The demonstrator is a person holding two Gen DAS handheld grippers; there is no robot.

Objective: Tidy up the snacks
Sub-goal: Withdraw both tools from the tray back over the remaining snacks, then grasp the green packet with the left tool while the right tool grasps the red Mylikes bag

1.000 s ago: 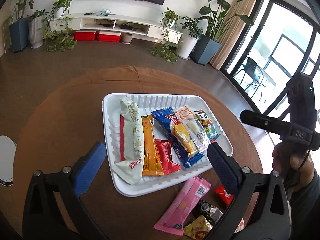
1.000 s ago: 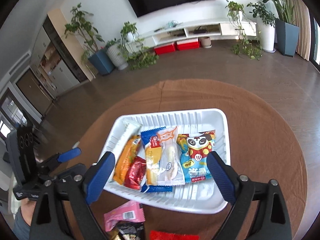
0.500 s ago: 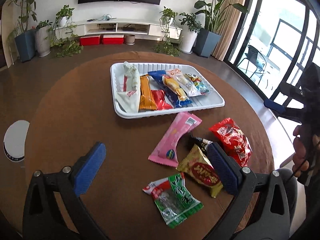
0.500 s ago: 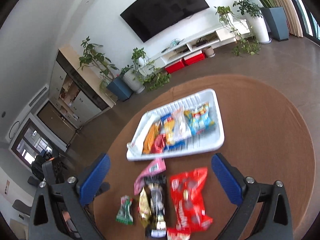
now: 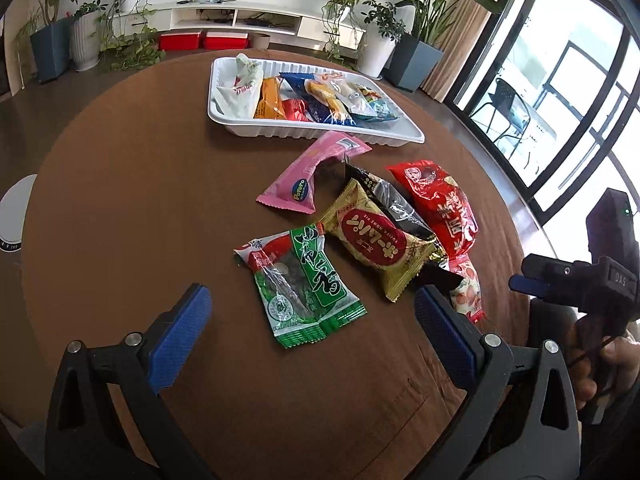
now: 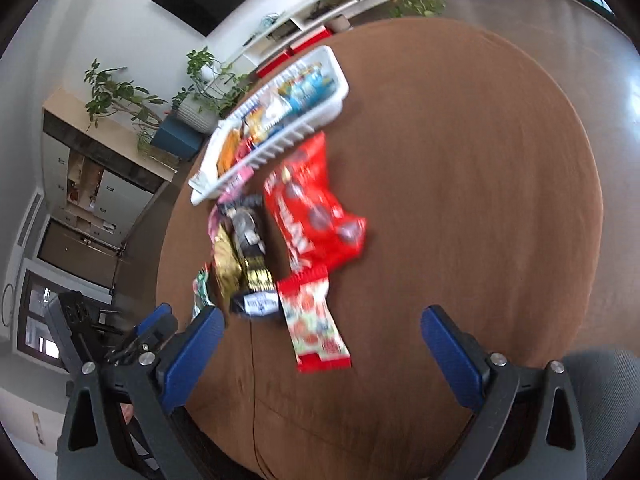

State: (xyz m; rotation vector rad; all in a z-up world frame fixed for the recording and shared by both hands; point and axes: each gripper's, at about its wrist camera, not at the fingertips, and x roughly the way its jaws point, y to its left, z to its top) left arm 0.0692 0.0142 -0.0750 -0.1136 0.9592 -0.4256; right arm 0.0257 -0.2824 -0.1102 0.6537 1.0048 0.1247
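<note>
A white tray point(image 5: 320, 134) point(image 6: 304, 130) at the far side of the round brown table holds several snack packets. Loose packets lie nearer: a pink one point(image 5: 308, 178), a gold one point(image 5: 376, 240), a black one point(image 5: 394, 200), a big red bag point(image 5: 436, 200) point(image 6: 312, 208), a green seaweed packet point(image 5: 304, 280) and a small red-and-white packet point(image 6: 316, 324). My left gripper point(image 5: 312, 332) stands open just short of the green packet, holding nothing. My right gripper point(image 6: 322, 344) is open over the small red-and-white packet, above the table; its view is blurred.
The right gripper's black body point(image 5: 592, 280), held by a hand point(image 5: 600, 364), shows at the right edge of the left wrist view. A white round object point(image 5: 14, 216) lies beside the table at left. Potted plants and a TV shelf point(image 5: 260, 20) stand behind.
Both grippers have pulled back from over the tray towards the near side of the table, so the loose packets have come into view. Both stay open and hold nothing.
</note>
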